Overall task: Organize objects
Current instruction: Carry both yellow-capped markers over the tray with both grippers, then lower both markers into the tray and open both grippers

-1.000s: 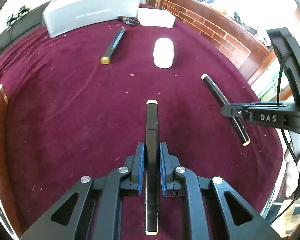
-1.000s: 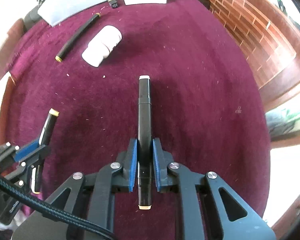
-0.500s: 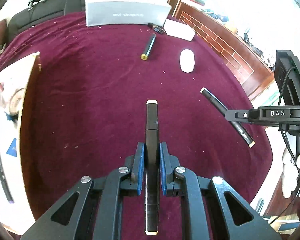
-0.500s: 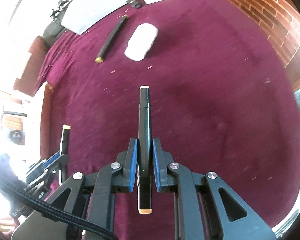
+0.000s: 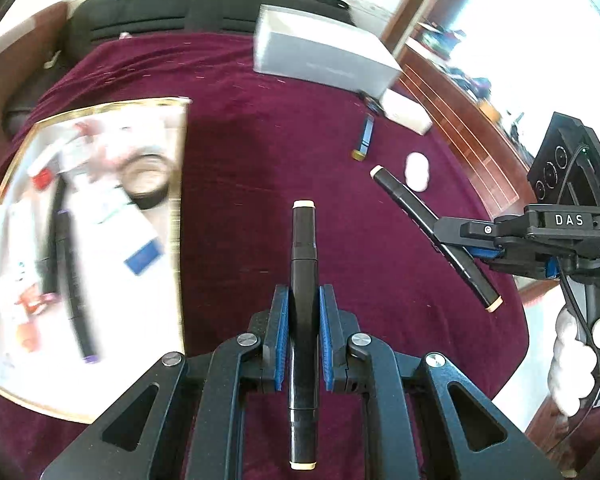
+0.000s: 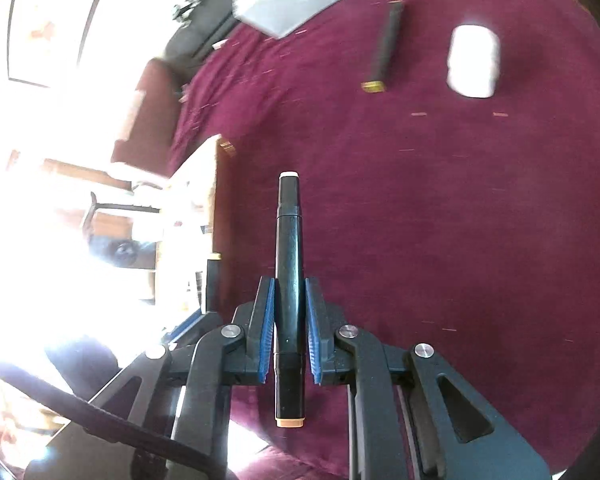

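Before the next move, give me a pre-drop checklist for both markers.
1. Left hand-held gripper shut on its black marker: ok.
2. Right hand-held gripper shut on its black marker: ok.
3. The two hand-held grippers apart, no contact: ok.
4. Tray in the left wrist view: ok, to the left, already holding items.
5. Free slot in the tray: cannot tell, contents blurred.
6. Remaining items on the cloth, gold-capped marker and white object: ok, away from both hand-held grippers.
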